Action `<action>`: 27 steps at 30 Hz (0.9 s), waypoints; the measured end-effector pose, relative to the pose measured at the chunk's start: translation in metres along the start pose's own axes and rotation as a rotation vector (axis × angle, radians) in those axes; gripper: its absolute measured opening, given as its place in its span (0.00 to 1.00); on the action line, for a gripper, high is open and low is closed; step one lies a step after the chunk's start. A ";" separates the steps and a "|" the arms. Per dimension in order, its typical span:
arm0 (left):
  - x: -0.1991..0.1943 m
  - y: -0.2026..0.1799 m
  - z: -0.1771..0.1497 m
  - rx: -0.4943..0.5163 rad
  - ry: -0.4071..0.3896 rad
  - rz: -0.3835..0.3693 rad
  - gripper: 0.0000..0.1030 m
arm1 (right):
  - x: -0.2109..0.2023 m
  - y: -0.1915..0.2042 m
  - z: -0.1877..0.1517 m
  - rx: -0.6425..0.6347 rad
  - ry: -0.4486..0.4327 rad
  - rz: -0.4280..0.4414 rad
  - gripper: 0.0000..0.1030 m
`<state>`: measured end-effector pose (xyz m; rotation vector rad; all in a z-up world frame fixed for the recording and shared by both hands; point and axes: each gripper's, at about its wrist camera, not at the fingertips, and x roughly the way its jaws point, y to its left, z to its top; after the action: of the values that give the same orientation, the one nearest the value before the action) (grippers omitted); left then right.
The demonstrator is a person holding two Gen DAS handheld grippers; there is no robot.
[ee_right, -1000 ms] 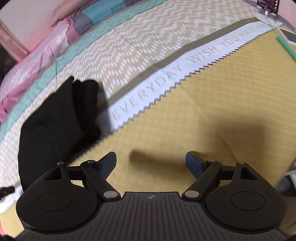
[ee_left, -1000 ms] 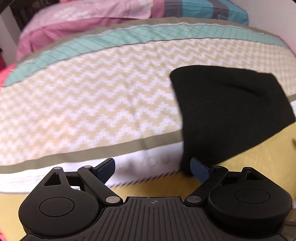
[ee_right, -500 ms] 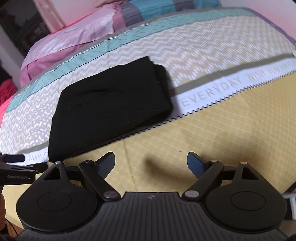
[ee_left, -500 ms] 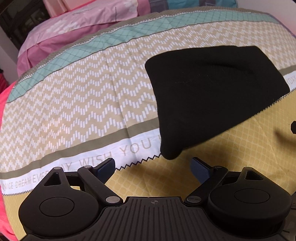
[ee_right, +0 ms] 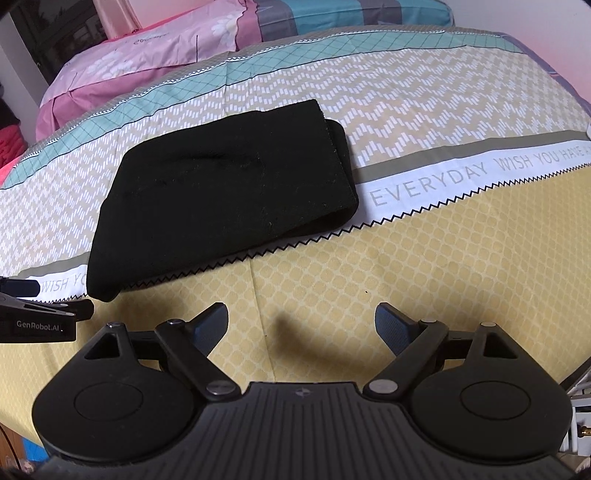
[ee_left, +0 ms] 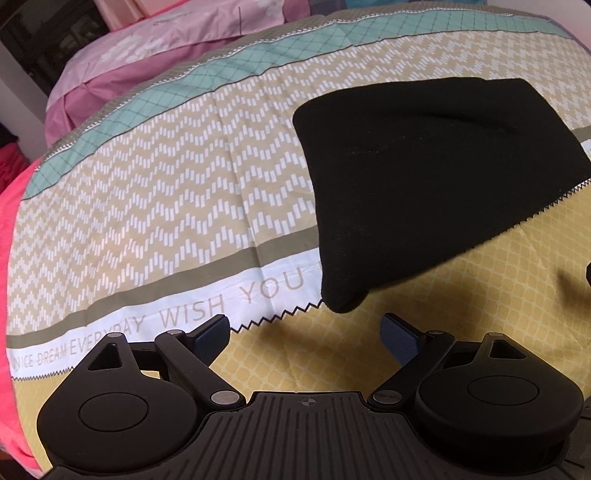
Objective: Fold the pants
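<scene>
Black pants [ee_right: 225,192] lie folded into a compact bundle on the patterned bedspread [ee_right: 424,280], also seen as black pants [ee_left: 436,184] in the left wrist view. My left gripper [ee_left: 306,332] hangs open just in front of the bundle's near corner, nothing between its blue pads. My right gripper [ee_right: 301,325] is open over the yellow part of the spread, to the right of and nearer than the bundle, and holds nothing. The left gripper's body [ee_right: 37,321] shows at the left edge of the right wrist view.
Pink bedding [ee_right: 147,55] and a blue-grey striped pillow [ee_right: 351,14] lie at the head of the bed. A white band with grey lettering [ee_right: 461,177] crosses the spread. A bright pink cloth [ee_left: 9,240] hangs at the bed's left edge.
Both grippers have drawn back from the pants, which now lie further off in both views. The right wrist view has swung round so the bundle sits near its centre-left. Both stay open.
</scene>
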<state>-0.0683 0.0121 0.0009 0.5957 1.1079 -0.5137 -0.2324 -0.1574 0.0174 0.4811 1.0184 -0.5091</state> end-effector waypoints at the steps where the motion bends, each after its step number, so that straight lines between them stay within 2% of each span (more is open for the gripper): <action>1: 0.000 0.000 0.000 -0.002 0.000 0.003 1.00 | 0.000 0.001 0.000 -0.001 0.000 0.000 0.86; 13: 0.001 0.000 0.001 -0.014 -0.006 0.019 1.00 | 0.006 0.008 -0.001 -0.024 0.017 0.021 0.87; 27: 0.003 0.002 0.004 -0.022 -0.003 -0.009 1.00 | 0.010 0.008 -0.001 -0.014 0.030 0.031 0.87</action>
<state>-0.0637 0.0104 -0.0007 0.5714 1.1124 -0.5092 -0.2236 -0.1524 0.0092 0.4927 1.0407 -0.4687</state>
